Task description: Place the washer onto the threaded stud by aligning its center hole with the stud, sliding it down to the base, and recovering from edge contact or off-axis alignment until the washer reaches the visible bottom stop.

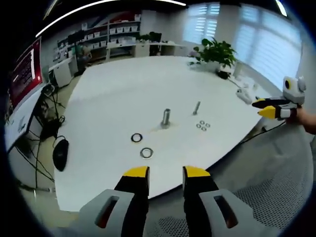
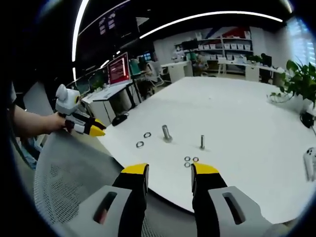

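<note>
— On the white table (image 1: 123, 94), what stands out first?

— Around the thick threaded stud (image 1: 166, 118), everything else gathers. It stands upright on a wider base, grey metal, mid-table. The table itself is broad and pale, with a mesh chair back (image 1: 276, 177) pushed against its near edge.

— And beside the stud?

— A thinner bolt (image 1: 197, 107) stands upright just to its right in the left gripper view. Near that bolt's foot lies a cluster of small washers (image 1: 202, 125); I count about four, though they are tiny and blurred.

— The washer for the task?

— Two large washers lie flat on the near side of the stud: one dark-rimmed washer (image 1: 137, 138) and, a little nearer the table edge, a shiny steel washer (image 1: 146, 152) with a clear round centre hole. Both are apart from the stud and from each other.

— The grippers?

— Left gripper (image 1: 166, 173) hangs off the table edge, well short of the stud, jaws parted with nothing between. Right gripper (image 2: 169, 170) likewise, yellow tips apart and bare.
</note>
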